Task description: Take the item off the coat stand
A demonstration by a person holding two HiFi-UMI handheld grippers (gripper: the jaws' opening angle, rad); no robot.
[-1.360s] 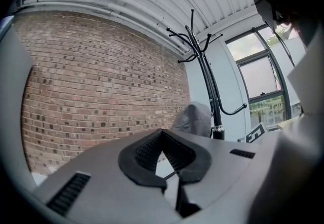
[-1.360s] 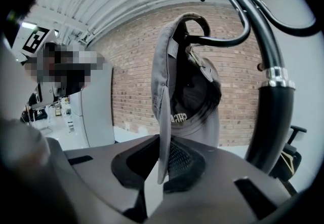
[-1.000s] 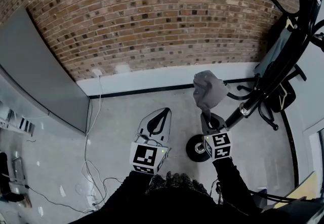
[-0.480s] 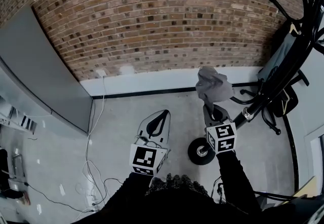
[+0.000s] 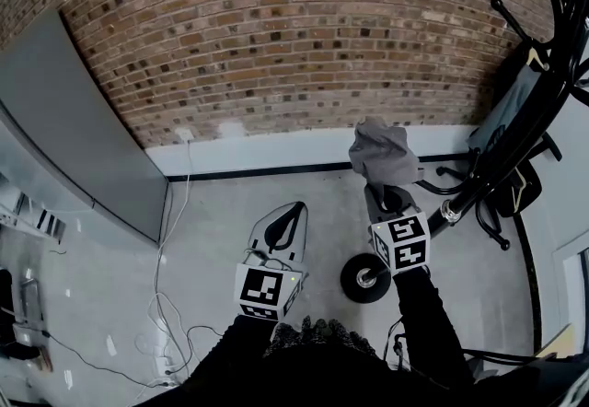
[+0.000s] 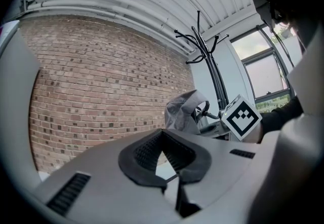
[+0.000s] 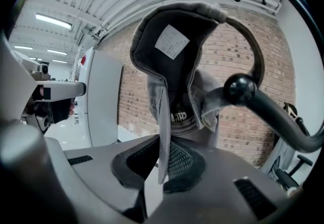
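A grey cap point(image 5: 378, 154) hangs in the air left of the black coat stand point(image 5: 515, 120). My right gripper point(image 5: 385, 197) is shut on the cap's edge from below. In the right gripper view the cap point(image 7: 174, 50) shows its dark lining and a white label, with a flap of its fabric pinched in my right gripper point(image 7: 161, 167). A black hook knob point(image 7: 240, 88) of the stand sits just right of the cap; I cannot tell whether they touch. My left gripper point(image 5: 294, 212) is held lower left, shut and empty; in its own view my left gripper point(image 6: 163, 154) points at the brick wall.
A brick wall point(image 5: 276, 37) with a white skirting stands ahead. A grey panel point(image 5: 64, 138) leans at the left. Cables point(image 5: 166, 304) trail over the floor. A round black wheel point(image 5: 362, 276) lies under my right arm. An office chair point(image 5: 506, 184) stands behind the stand.
My right gripper has moved a little up and away from me with the cap in it. The left gripper has stayed put.
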